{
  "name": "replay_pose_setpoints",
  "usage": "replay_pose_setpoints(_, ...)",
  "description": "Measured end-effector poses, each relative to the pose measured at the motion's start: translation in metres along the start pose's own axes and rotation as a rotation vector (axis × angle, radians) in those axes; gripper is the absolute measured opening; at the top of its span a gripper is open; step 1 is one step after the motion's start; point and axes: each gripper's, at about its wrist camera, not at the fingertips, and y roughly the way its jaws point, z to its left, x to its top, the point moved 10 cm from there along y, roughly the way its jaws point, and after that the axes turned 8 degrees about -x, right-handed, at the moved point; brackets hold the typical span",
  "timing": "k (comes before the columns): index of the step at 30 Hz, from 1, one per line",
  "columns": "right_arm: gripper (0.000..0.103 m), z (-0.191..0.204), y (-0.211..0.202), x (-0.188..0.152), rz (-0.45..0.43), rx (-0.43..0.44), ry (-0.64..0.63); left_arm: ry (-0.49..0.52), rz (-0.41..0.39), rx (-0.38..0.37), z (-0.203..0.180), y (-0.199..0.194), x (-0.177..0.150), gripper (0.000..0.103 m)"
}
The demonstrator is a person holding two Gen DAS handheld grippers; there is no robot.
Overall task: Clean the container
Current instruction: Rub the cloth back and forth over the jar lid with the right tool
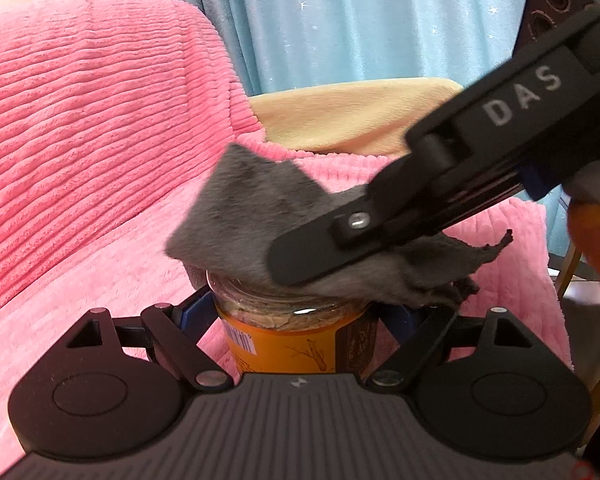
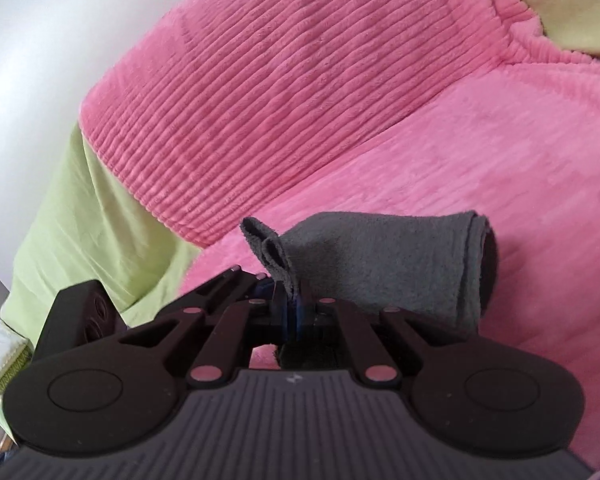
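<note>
Wiping is underway: left tool (image 1: 296, 312) clamps the jar (image 1: 296, 340); right tool (image 2: 294, 312) pinches a cloth (image 1: 244, 216) atop the jar's open mouth; its inside looks unwiped.

Left gripper (image 1: 296, 316): bottom centre of the frame, its blue-padded fingers (image 1: 194, 310) clamped on either side of the jar.
Jar (image 1: 296, 340): lower centre, clear glass with an orange label and a barcode at its left; brownish residue shows inside near the top; its mouth is open.
Grey cloth (image 1: 244, 216): centre, draped over the jar's rim, one flap standing up to the left, a ragged end trailing right.
Right gripper (image 1: 300, 268): enters from the upper right, black, lettered "DAS", fingers pinched onto the cloth right over the jar mouth.
Pink blanket (image 1: 80, 140): ribbed, fills the left and middle ground.
Yellow cushion (image 1: 340, 116): centre right, behind the blanket.
Blue curtain (image 1: 360, 20): top centre, with small white stars.
</note>
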Motion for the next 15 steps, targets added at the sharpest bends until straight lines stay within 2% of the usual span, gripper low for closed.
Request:
replay_pose_setpoints(3, 0.001, 0.007, 0.010, 0.002, -0.016, -0.019, -0.036, -0.003, 0.000, 0.000, 0.001, 0.000, 0.000, 0.085)
replay_pose_setpoints(8, 0.001, 0.013, 0.020, 0.011, -0.058, -0.113, -0.149, -0.009, 0.000, 0.000, 0.001, -0.001, -0.001, 0.085)
replay_pose_setpoints(15, 0.001, 0.007, 0.018, 0.017, -0.091, -0.184, -0.245, -0.001, -0.001, 0.001, 0.001, -0.003, -0.002, 0.085)
